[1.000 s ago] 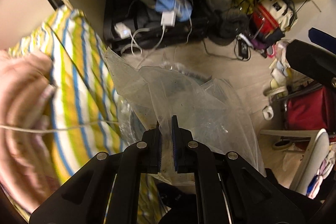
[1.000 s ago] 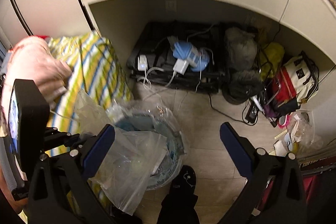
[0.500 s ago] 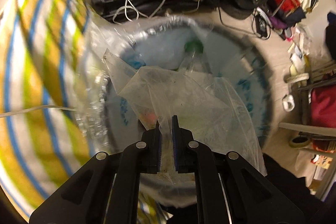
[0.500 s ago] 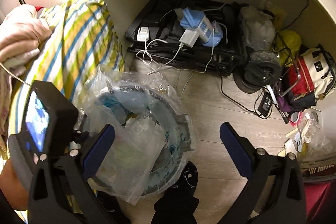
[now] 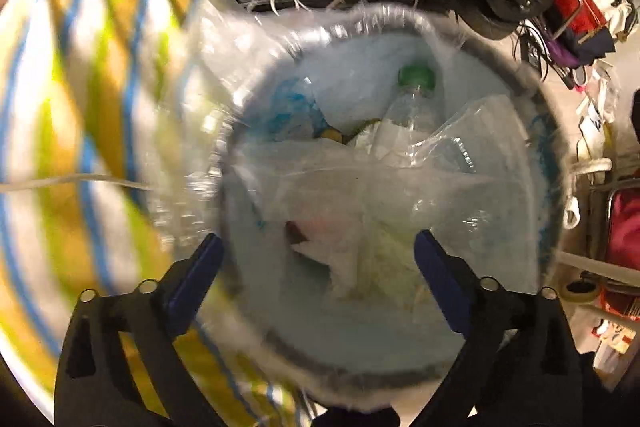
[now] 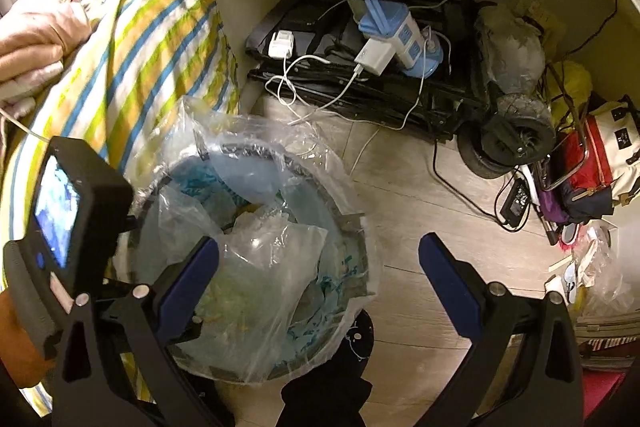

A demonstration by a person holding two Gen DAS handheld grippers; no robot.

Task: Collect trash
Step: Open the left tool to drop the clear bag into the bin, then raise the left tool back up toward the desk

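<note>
1. Two grippers, both wide apart and empty: left gripper (image 5: pixel 316 267) pointing straight down over the bin, jaws opening at this moment, nothing pressed by either pad; right gripper (image 6: pixel 320 267) off to the side, jaws spread just as wide, gripping nothing.
2. Directly below the left fingers (image 5: pixel 200 267), in the left wrist view: clear plastic bag (image 5: pixel 360 211), loose in the gap between the pads, apart from both, lying in the mouth of the bin.
3. Likely to handle as very light, limp and slippery; crumples rather than breaks; no stiff edge to push against.
4. Best taken by a bunched fold or a free corner, pinched firmly, since a single flat layer may slide out.
5. From the right wrist view: same bag draped over the bin's near side, passing behind the left-hand finger of the right gripper, toward 9 o'clock of its gap.
6. Further in, at 12 o'clock from the left gripper: clear bottle (image 5: pixel 412 103) with a green cap, lying among other wrappers inside.
7. Around all of it: bin (image 5: pixel 536 99) with a clear liner folded over the rim.
8. Beyond, at 9 to 10 o'clock: striped cloth (image 6: pixel 132 51) just beside the bin.
9. Farthest, at 12 to 1 o'clock: black case with chargers and cables (image 6: pixel 352 67) on the floor.
</note>
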